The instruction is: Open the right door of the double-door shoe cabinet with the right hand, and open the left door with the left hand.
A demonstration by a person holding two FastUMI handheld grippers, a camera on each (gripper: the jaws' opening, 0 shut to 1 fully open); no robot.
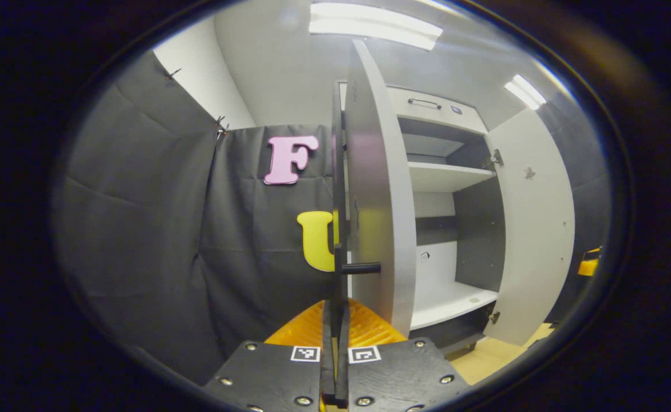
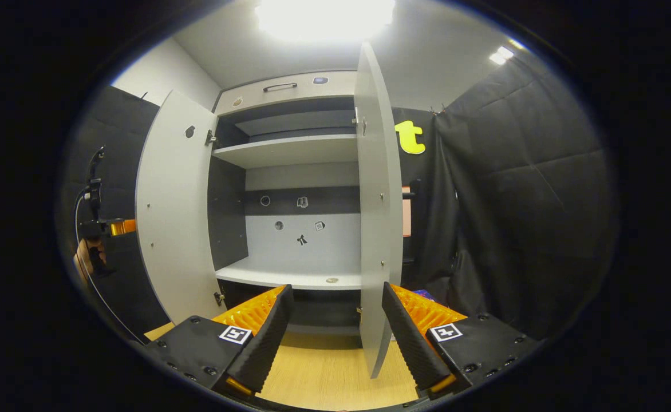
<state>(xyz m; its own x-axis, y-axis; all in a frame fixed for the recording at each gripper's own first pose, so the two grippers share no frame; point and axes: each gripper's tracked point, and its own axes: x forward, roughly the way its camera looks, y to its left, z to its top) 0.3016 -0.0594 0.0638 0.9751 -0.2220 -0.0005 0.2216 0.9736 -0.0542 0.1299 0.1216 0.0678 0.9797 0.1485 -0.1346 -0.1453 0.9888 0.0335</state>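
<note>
Though edge-on, left door (image 1: pixel 378 189) handle (image 1: pixel 361 268) indistinct.

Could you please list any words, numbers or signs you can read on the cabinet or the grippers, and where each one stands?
None can be read.
Small stickers on the cabinet's back panel: too small to read.
Square markers on the right gripper: black-and-white patterns, no words.

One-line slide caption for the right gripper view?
Open right gripper faces shoe cabinet, both doors swung open.

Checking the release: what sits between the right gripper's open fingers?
In the right gripper view, the right gripper straddles the grey right door's lower edge, untouched, above bare wood floor.
</note>
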